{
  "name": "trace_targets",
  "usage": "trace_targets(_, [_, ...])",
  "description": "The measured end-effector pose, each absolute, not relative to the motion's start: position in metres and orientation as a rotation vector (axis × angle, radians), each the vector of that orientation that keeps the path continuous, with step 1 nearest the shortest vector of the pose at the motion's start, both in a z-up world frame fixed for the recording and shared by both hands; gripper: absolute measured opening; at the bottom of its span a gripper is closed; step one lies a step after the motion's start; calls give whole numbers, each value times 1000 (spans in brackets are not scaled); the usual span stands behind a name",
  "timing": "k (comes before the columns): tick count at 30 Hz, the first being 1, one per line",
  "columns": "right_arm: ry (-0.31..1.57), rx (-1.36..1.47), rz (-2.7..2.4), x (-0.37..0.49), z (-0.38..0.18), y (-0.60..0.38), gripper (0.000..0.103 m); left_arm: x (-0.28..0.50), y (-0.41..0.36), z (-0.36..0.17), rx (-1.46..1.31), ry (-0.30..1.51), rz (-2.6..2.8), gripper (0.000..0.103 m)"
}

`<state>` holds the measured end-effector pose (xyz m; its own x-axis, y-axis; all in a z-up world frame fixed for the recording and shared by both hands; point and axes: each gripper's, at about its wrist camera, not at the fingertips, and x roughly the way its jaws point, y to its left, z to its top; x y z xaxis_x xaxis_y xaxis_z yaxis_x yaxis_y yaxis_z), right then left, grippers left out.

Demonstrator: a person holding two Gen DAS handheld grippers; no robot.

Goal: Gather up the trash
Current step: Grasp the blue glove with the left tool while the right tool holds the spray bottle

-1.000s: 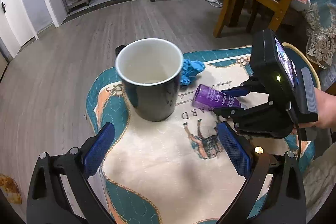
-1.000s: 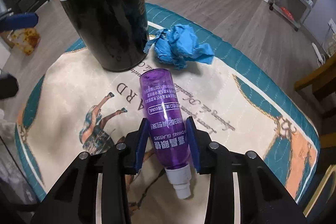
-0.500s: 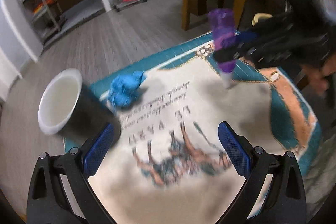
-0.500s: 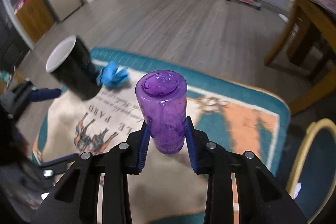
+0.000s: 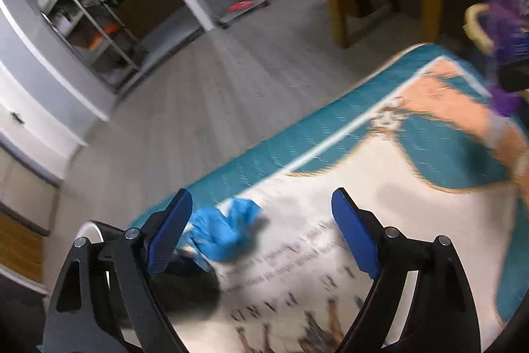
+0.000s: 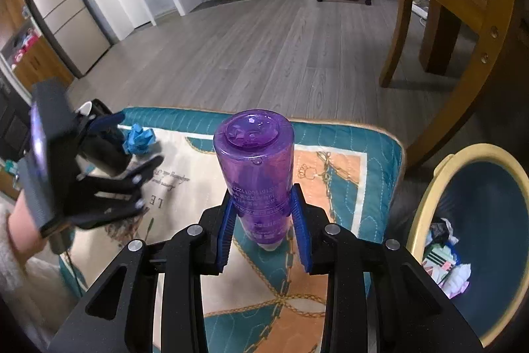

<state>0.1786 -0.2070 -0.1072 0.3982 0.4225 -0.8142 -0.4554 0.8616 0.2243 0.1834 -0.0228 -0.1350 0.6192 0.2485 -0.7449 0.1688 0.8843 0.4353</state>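
My right gripper (image 6: 263,214) is shut on a purple plastic bottle (image 6: 256,161) and holds it upside down above the table's right part. The bottle shows blurred at the right edge of the left wrist view (image 5: 506,48). A crumpled blue paper ball (image 5: 224,234) lies on the patterned tablecloth (image 5: 413,194) beside a black mug (image 5: 185,283). My left gripper (image 5: 261,234) is open just above the table, with the paper ball close to its left finger. In the right wrist view the left gripper (image 6: 132,154) hangs over the paper ball (image 6: 140,138).
A round bin with a yellow rim (image 6: 433,200) stands on the floor to the right of the table, with trash inside. A wooden chair (image 6: 463,15) stands behind it. Metal shelves (image 5: 96,28) stand across the grey wood floor.
My right gripper has carried the bottle to the right, toward the bin side of the table. My left gripper has moved forward and down over the blue paper ball, past the mug.
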Motion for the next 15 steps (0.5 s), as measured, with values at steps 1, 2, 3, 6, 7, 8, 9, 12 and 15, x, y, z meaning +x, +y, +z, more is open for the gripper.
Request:
trace_targets(1, [1020,-36,560,178,-106,-207,34,188,-22,-139,505,927,61,81])
trace_targets(2, [1020,-36,565,178,-106,-207,34,192,-22,-142,508,940,74,77])
trace_targets(3, [1022,-36,571,178,-107,-206,34,197,-21,-147,505,960,91,74])
trace_targets(6, [1023,-38,586,178,-107,-206,34,207,-16,-155,518,999,125,59])
trace_targets(7, [1023,-36,590,179,-107,-206,34,208,-14,-155,518,1002,130,56])
trace_targets(8, [1024,-34,593,179,-106,-206,34,210,-12,-155,527,1003,142,49])
trace_targets(9, [1023,-33,595,180,-106,-206,34,211,-10,-155,536,1001,153,34])
trace_targets(12, [1019,-31,598,180,-105,-206,34,214,-6,-151,508,1007,148,14])
trace_targets(15, [1016,-23,594,178,-104,-209,34,213,-5,-142,486,979,127,7])
